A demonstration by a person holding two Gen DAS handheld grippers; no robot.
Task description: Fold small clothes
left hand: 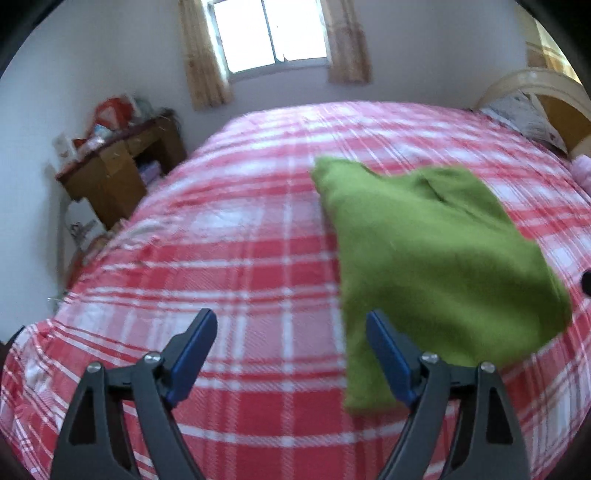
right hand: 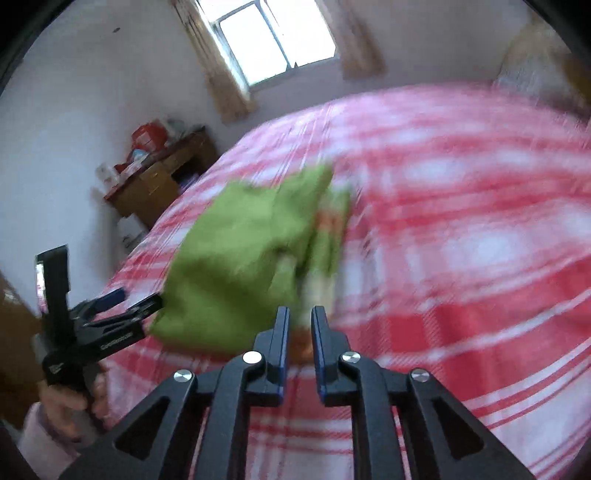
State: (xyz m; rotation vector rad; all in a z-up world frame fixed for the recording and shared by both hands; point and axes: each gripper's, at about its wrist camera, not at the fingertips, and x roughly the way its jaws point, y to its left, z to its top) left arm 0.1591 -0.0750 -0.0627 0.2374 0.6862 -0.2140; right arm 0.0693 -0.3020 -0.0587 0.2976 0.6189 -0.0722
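The green cloth (left hand: 436, 258) lay long-ways just right of the wide-open, empty left tool (left hand: 291, 325), nearer than the nearly shut, empty right tool (right hand: 300, 314).

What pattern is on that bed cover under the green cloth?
A red, pink and white plaid on the bed cover, sharpest in the left wrist view; the green garment lies on it.

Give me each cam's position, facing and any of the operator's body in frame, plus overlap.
Left wrist: sits behind the open left gripper, looks down across the plaid bed toward the window; no body shows.
Right wrist: behind the nearly closed right gripper, same facing, blurred; left hand shows.
Shared: green garment, bed, window, wooden desk.
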